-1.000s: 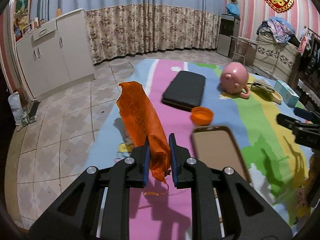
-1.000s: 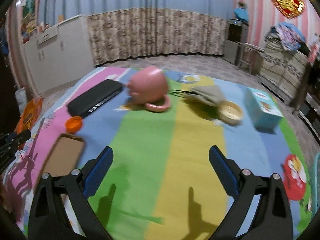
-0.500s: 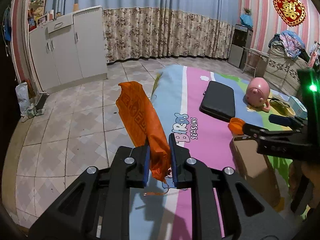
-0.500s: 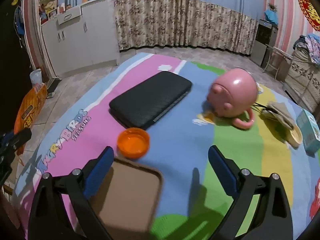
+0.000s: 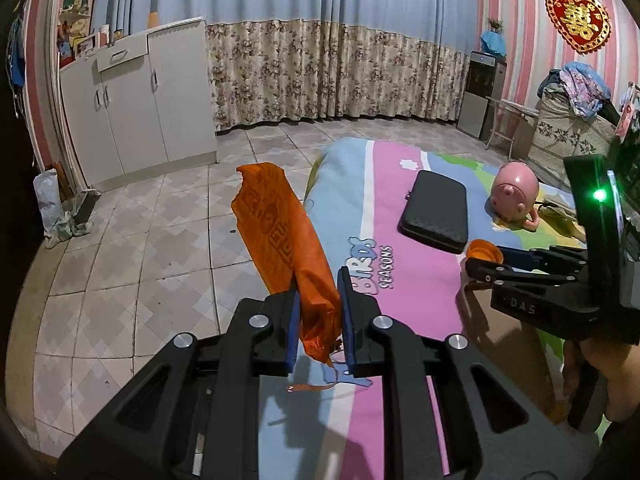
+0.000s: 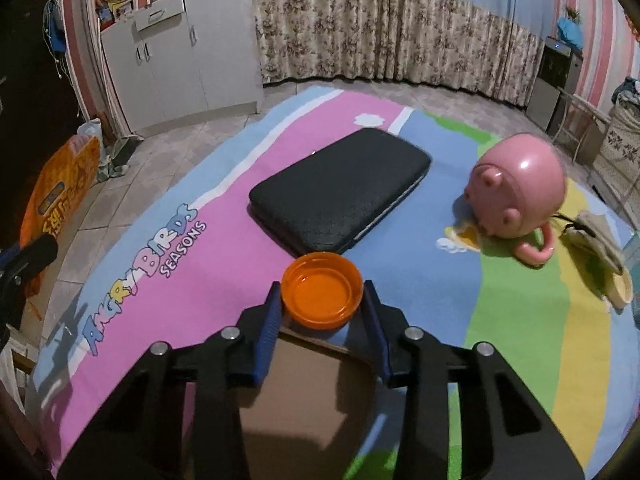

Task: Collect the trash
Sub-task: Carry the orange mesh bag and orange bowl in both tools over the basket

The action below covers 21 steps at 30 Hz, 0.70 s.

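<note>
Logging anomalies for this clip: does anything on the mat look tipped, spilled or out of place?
The pink pig-shaped mug lies tipped on its side on the mat, handle toward the camera. No spill shows. The black case lies flat; the orange cap sits open side up between the right gripper fingers.

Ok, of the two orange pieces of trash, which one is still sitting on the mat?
The round orange cap, flat on the mat between the right hand-held gripper fingers. The orange wrapper is lifted, clamped in the left hand-held gripper.

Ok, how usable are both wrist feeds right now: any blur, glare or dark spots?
Left wrist view: sharp, fisheye-bent walls, dark corners, a green lamp flaring on the right gripper. Right wrist view: sharp on the orange cap between its fingers, a glare spot on the pink pig mug, deep shadow at far left.
</note>
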Motion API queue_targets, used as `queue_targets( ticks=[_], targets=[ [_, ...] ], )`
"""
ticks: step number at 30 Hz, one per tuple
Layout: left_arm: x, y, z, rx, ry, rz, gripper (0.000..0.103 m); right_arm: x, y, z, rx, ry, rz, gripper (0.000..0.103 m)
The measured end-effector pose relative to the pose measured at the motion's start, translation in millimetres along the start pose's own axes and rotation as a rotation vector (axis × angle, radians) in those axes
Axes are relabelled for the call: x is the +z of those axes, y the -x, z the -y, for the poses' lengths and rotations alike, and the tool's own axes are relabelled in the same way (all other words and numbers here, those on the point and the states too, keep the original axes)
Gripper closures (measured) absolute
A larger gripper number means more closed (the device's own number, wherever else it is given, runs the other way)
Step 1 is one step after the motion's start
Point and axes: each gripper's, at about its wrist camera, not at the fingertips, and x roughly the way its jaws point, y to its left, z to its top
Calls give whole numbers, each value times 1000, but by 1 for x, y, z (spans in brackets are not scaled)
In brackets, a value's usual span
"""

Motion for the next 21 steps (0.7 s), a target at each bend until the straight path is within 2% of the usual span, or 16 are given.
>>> queue_targets(
  ticks=[4,9,16,21],
  targets=[
    [4,5,15,-7,-26,4,87,-7,19,13,-17,3,31,63],
    [12,15,49,-42,-78,24,87,-24,52,52,-42,-37,82,63],
    [14,30,121,-136,-141,36,87,-55,107,133,-116,-118,133,63],
    [10,33,178,-219,-182,24,87,-90,160,212,-197,-222,155,63]
  ],
)
